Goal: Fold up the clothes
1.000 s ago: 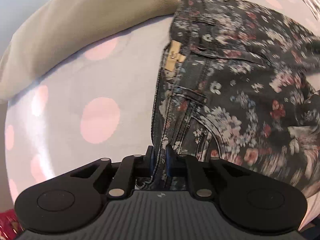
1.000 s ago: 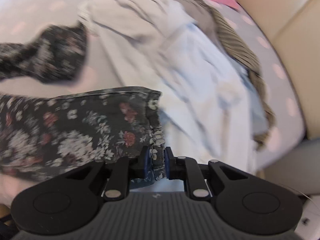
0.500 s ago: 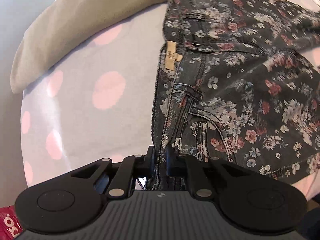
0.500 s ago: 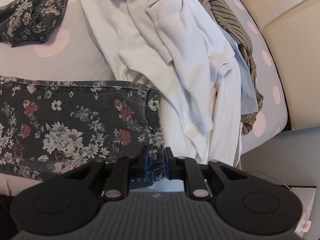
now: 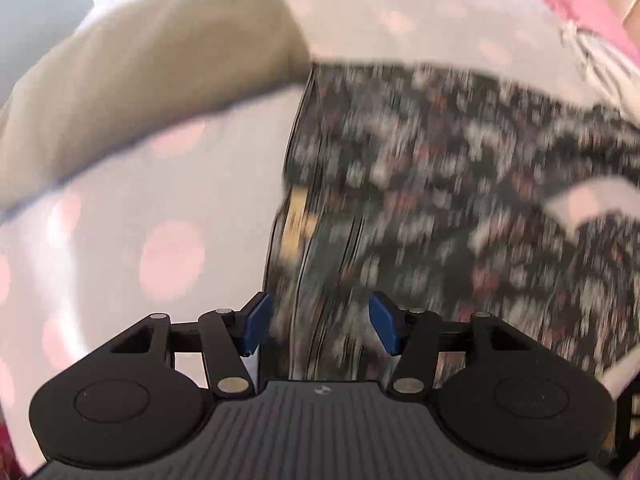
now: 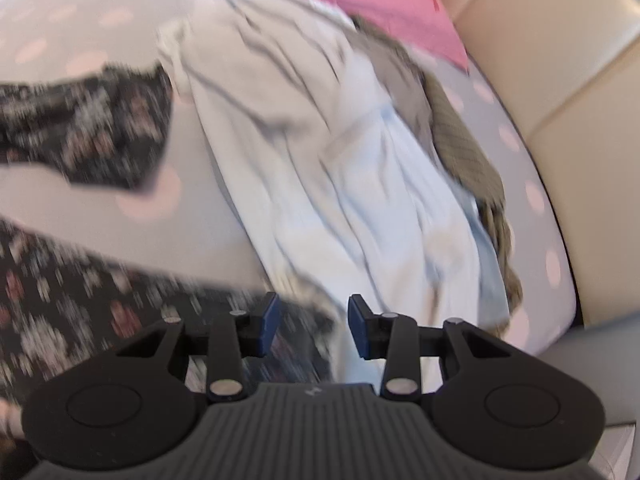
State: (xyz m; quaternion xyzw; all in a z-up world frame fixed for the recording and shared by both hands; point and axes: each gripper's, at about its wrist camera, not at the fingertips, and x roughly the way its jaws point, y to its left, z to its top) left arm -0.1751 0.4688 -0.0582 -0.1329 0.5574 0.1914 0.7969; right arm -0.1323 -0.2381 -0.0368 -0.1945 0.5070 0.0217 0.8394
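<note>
- Both the left gripper (image 5: 320,322) and right gripper (image 6: 312,326) are gaping wide over the floral jeans (image 5: 440,200), holding nothing.
- A white garment pile (image 6: 340,160) is lying beside them on the dotted sheet (image 5: 172,248).

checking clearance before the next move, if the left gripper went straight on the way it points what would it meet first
Most likely the floral jeans: their waistband edge lies between the open left gripper fingers. Blur hides the depth.

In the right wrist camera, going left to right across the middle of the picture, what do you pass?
Dark floral-print trousers → pile of white and pale blue garments → olive striped garment → grey bedsheet with pink dots → beige padded headboard.
</note>
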